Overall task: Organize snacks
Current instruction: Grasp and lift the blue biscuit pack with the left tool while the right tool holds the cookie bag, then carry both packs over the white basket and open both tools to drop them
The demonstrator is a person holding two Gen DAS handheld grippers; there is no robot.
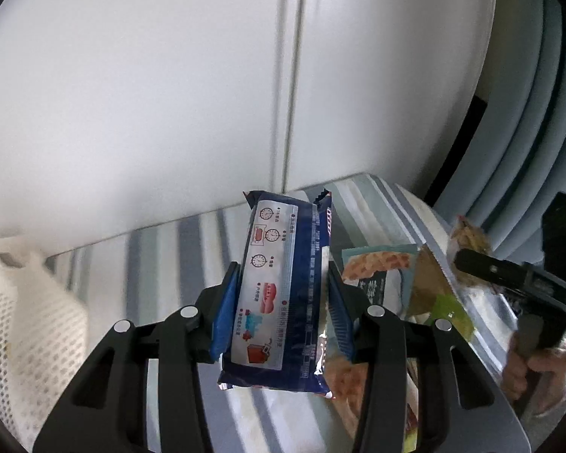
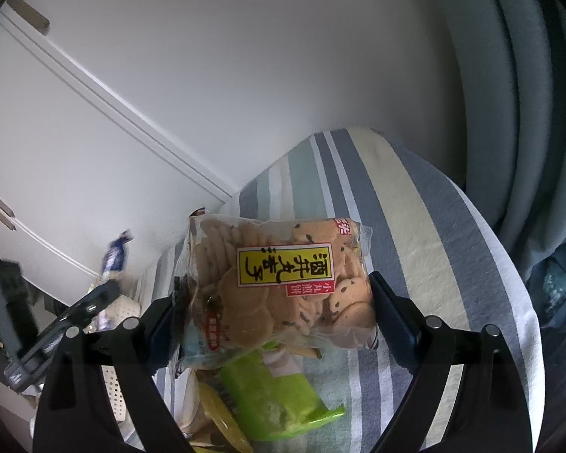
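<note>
My left gripper (image 1: 283,305) is shut on a dark blue snack pack (image 1: 283,290) with a white printed panel, held upright above the striped cloth (image 1: 192,249). My right gripper (image 2: 273,302) is shut on a clear bag of round biscuits (image 2: 283,287) with a yellow label, lifted over a pile of snacks. In the left wrist view the right gripper (image 1: 471,260) shows at the far right with the biscuit bag (image 1: 468,238) in it. The right wrist view catches the left gripper (image 2: 105,290) at the left, holding the blue pack (image 2: 115,256).
A green packet (image 2: 271,392) and yellow wrappers (image 2: 219,415) lie on the striped cloth (image 2: 415,264) below the biscuit bag. A waffle packet (image 1: 373,264) and others lie right of the blue pack. A white perforated basket (image 1: 26,321) stands at left. White cabinet doors (image 1: 169,94) and a grey curtain (image 2: 528,113) stand behind.
</note>
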